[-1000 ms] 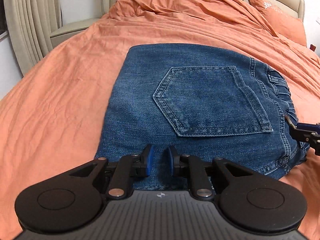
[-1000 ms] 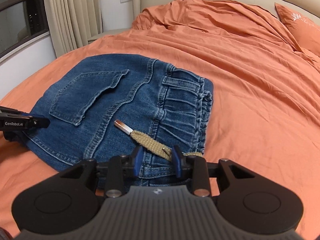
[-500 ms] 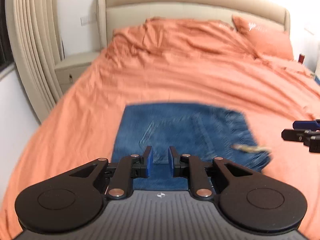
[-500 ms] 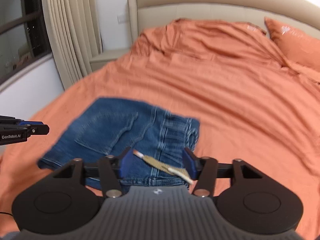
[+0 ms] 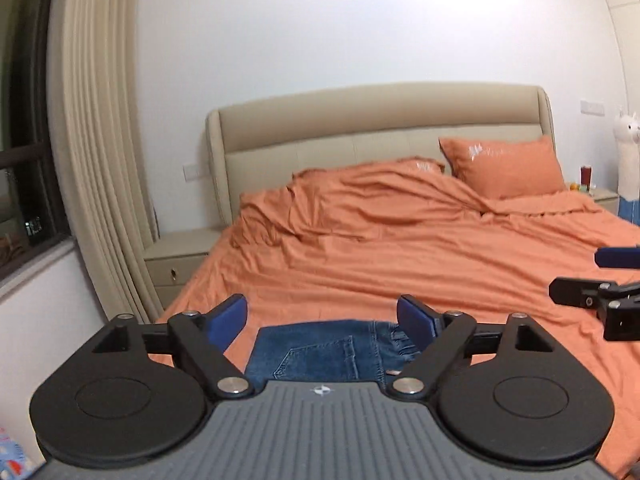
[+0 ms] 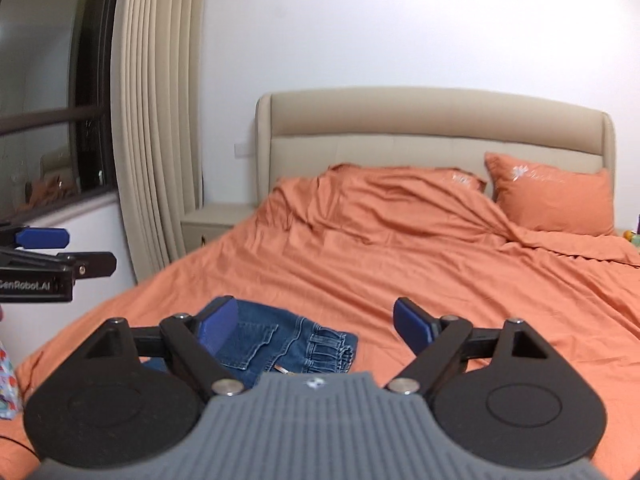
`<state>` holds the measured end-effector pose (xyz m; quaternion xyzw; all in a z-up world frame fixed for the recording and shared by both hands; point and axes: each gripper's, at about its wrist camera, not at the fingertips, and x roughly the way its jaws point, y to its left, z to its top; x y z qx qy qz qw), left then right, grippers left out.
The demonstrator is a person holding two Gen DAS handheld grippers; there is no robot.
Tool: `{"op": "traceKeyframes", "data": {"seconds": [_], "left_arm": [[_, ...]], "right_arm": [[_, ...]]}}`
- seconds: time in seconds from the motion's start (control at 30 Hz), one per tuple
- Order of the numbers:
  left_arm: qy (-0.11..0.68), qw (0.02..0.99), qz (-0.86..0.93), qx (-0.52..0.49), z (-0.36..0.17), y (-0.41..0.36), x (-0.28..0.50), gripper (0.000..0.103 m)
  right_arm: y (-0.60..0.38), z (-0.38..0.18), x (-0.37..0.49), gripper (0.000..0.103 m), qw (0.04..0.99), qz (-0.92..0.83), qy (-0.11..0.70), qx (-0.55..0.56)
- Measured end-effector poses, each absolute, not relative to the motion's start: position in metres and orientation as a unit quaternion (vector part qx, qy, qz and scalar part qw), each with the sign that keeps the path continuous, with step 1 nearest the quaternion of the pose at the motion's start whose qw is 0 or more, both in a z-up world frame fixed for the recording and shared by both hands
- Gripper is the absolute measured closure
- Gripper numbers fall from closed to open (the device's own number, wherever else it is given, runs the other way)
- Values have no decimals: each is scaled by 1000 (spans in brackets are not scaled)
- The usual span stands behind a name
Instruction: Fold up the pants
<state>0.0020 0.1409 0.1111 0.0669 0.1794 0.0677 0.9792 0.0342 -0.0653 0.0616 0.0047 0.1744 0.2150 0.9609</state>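
left tongs (image 5: pixel 322 318): spread wide, holding nothing, raised above the bed | right tongs (image 6: pixel 316 322): spread wide, holding nothing, raised alongside | pants (image 5: pixel 332 350): folded into a compact denim block, back pocket up, lying flat near the foot of the bed (image 5: pixel 400 256) | orange pillow (image 5: pixel 502 166) against the beige headboard (image 5: pixel 376 120)

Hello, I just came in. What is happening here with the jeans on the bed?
A person holds a two-finger gripper in each hand and is folding pants. The jeans lie folded into a compact bundle on the orange bed cover, near the foot of the bed, back pocket facing up. The left gripper and the right gripper are both open, raised above the bed and holding nothing. Neither touches the jeans, so the fold looks finished.
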Motion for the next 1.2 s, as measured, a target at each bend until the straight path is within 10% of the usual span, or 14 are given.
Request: {"op": "traceKeyframes", "data": {"seconds": [1.2], "left_arm": [[310,947,88,3,-30,117,-3,4]], "right_arm": [[-73,-67,-5,21,957,112,267,4]]}}
